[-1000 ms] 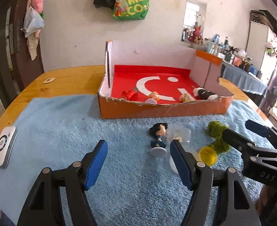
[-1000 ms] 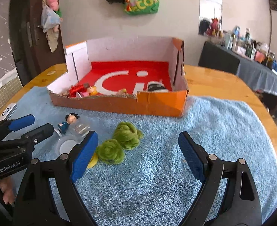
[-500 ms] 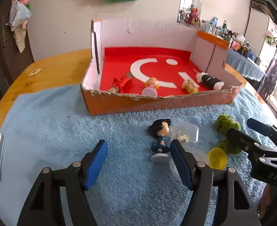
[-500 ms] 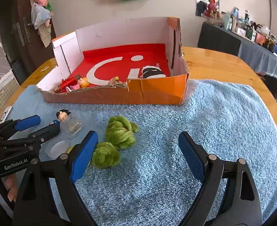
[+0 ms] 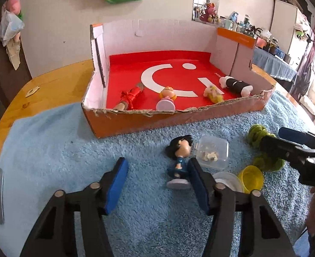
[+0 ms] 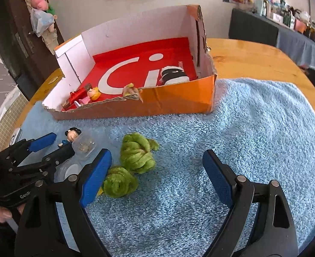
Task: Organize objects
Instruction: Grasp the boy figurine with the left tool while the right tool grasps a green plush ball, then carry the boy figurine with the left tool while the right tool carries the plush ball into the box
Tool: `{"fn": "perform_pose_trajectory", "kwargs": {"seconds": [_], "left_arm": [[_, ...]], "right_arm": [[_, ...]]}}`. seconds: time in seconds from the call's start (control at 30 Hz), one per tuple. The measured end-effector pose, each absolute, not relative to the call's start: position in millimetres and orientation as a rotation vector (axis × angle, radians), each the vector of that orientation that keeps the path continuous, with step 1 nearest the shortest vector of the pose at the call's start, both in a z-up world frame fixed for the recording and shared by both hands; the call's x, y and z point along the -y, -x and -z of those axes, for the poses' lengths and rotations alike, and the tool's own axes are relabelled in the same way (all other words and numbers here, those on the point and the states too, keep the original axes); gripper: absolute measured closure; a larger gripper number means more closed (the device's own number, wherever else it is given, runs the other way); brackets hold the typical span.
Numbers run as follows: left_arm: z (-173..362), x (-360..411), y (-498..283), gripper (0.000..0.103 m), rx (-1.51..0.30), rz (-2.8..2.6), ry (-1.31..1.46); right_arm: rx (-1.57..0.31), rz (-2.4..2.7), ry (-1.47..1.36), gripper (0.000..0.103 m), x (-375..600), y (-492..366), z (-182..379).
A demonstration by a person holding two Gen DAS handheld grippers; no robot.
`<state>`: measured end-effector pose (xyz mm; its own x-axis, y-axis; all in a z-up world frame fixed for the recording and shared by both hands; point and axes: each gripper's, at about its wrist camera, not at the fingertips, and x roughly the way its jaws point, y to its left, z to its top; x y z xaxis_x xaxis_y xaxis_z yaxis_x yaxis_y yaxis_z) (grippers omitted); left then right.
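A round wooden table [image 5: 56, 85] stands before a pale wall, most of its top covered by a fluffy light-blue towel [image 6: 253, 132]. On the towel's far edge sits a low open cardboard box [image 5: 178, 118] with orange outer walls, white inner walls and a red floor bearing white lettering; several small figurines lie inside it along the near wall, among them a black-and-white one [image 5: 236, 84] in the right corner. In front of the box, on the towel, lie two coiled green fuzzy-wire bundles [image 6: 137, 154], just beside one another. Left of them are a small clear plastic container [image 5: 213, 154], a yellow cap [image 5: 250, 178] and a dark-haired toy figurine in blue clothing [image 5: 179, 160], lying on its side. The left gripper [image 5: 157, 189] has just been closing its jaws; its right pad stands against the figurine, the left pad well clear, so nothing is clamped. The right gripper [image 6: 155, 176] stands wide and released above the towel, the nearer green bundle beside its left finger [image 6: 95, 176].
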<state>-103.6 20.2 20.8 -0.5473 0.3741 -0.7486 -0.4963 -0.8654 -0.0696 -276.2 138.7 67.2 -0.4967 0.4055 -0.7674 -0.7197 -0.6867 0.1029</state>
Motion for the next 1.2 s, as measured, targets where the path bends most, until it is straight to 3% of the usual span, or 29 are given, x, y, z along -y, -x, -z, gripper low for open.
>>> {"fn": "perform_pose_trajectory", "kwargs": {"seconds": [0.07, 0.1, 0.17, 0.2, 0.3, 0.33, 0.93, 1.2], "left_arm": [[-21.2, -22.3, 103.6, 0.053, -0.215, -2.39, 1.097], [-21.7, -22.7, 103.2, 0.063, -0.215, -2.387, 1.091], [-22.4, -24.5, 101.0, 0.07, -0.225, -2.375, 1.08], [-22.5, -24.9, 100.3, 0.075, -0.228, -2.37, 1.076], [-22.6, -25.4, 98.0, 0.081, -0.228, -2.365, 1.065], [-22.4, -25.1, 97.5, 0.081, -0.224, -2.367, 1.063], [-52.3, -15.8, 53.5, 0.082, -0.068, -2.501, 0.803], [-68.4, -3.0, 51.4, 0.081, -0.008, -2.575, 0.717]], "right_arm": [[-0.543, -2.186, 0.984, 0.022, -139.7, 278.7, -67.0], [-0.541, -2.186, 0.991, 0.025, -139.9, 280.5, -66.4], [-0.553, -2.194, 1.014, 0.043, -140.6, 286.1, -63.8], [-0.559, -2.201, 1.021, 0.046, -140.2, 287.9, -63.4], [-0.546, -2.228, 1.047, 0.069, -135.3, 295.3, -62.1], [-0.55, -2.239, 1.052, 0.072, -132.6, 297.0, -61.4], [-0.204, -2.268, 0.628, 0.075, -70.6, 278.7, -97.3], [-0.179, -2.282, 0.547, 0.075, -61.9, 281.5, -106.1]]}}
